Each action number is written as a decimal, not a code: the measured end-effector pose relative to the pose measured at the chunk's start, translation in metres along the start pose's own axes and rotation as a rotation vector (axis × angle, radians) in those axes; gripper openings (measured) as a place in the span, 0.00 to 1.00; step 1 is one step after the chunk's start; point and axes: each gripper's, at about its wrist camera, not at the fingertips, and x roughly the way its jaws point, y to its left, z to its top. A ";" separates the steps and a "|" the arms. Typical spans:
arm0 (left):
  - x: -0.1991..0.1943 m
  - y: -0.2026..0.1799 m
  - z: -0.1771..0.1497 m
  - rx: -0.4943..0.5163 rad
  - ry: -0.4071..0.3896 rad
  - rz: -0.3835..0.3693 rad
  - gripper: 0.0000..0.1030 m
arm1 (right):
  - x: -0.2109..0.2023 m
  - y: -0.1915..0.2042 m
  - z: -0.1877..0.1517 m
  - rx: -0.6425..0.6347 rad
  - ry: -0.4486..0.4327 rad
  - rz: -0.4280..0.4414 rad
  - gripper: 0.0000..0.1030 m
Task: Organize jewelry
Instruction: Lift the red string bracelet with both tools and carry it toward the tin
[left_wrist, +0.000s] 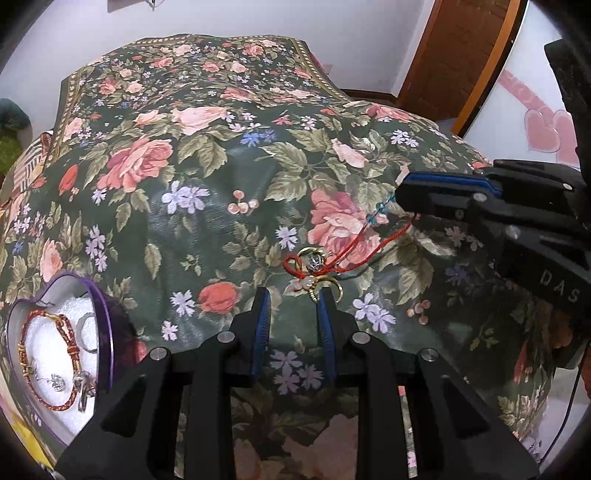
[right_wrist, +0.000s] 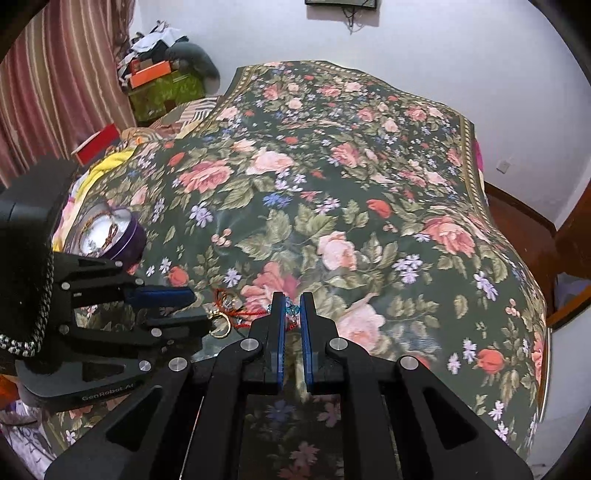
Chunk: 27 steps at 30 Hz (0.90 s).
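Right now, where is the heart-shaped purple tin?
In the left wrist view the heart-shaped purple tin sits at the lower left on the floral bedspread, left of the left gripper; it holds a red braided bracelet.

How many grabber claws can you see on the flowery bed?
2. The left gripper is open beside the gold rings and red cord. The right gripper reaches in from the right, its fingers around the blue beads.
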 end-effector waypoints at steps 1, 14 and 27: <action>0.000 -0.001 0.000 0.002 0.000 -0.004 0.24 | -0.001 -0.002 0.000 0.007 -0.007 -0.004 0.07; 0.011 -0.010 0.008 0.029 0.000 0.005 0.23 | -0.018 -0.019 0.002 0.046 -0.060 -0.013 0.07; 0.003 -0.010 -0.001 0.041 -0.018 0.024 0.07 | -0.031 -0.025 0.004 0.063 -0.098 -0.021 0.07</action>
